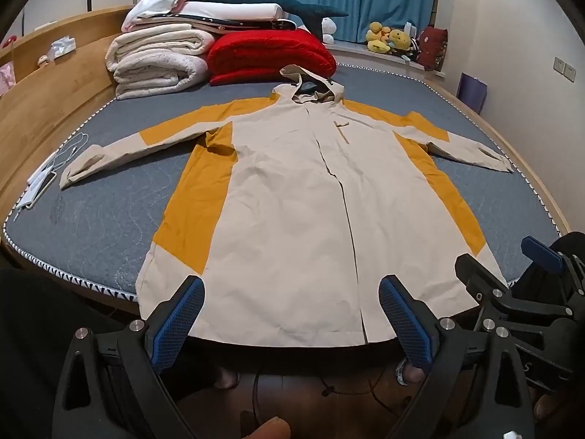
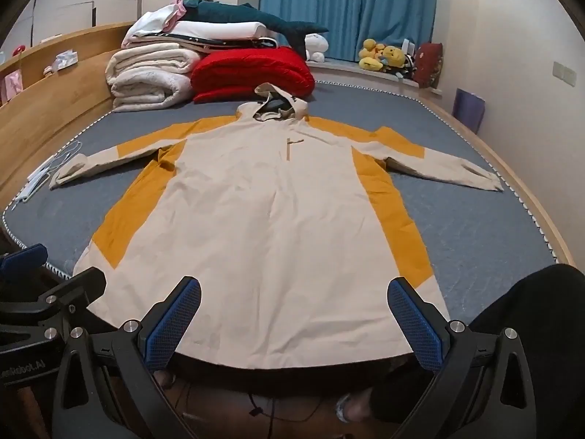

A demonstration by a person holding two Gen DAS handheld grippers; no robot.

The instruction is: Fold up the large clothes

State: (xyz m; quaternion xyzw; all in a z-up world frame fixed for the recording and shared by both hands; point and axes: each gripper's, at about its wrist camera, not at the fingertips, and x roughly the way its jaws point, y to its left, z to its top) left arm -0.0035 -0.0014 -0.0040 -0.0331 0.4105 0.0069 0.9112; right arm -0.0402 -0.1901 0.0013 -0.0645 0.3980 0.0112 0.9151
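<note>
Lying flat: a long beige-and-mustard hooded coat (image 1: 292, 201) is spreading front-up across the grey mattress (image 1: 109, 219), sleeves out to both sides, hood at the far end.
Left gripper (image 1: 292, 314): jaws are standing spread wide, nothing between the blue pads (image 1: 179, 314); the coat's hem is lying just ahead of and below the gap, apart from the pads.
Right gripper (image 2: 294, 314): jaws are likewise standing wide apart and pinching nothing; the hem is sitting just beyond the fingertips (image 2: 416, 322).
Front closure: the coat's centre seam (image 1: 343, 201) is running away from the left jaws, slightly to their right.
Sleeves: the left-side cuff (image 2: 60, 177) is reaching far out past the jaws' left; the other cuff (image 2: 490, 181) is reaching far out to their right.
Beyond the hood: folded white blankets (image 1: 157, 62) and a red quilt (image 1: 270, 55) are stacking well ahead of both jaws.
Far left of the jaws: a white cable and flat items (image 1: 47, 172) are lying at the mattress edge, possibly a phone, too small to tell.
Window ledge: yellow plush toys (image 2: 384, 55) are sitting before a blue curtain (image 2: 347, 3).
</note>
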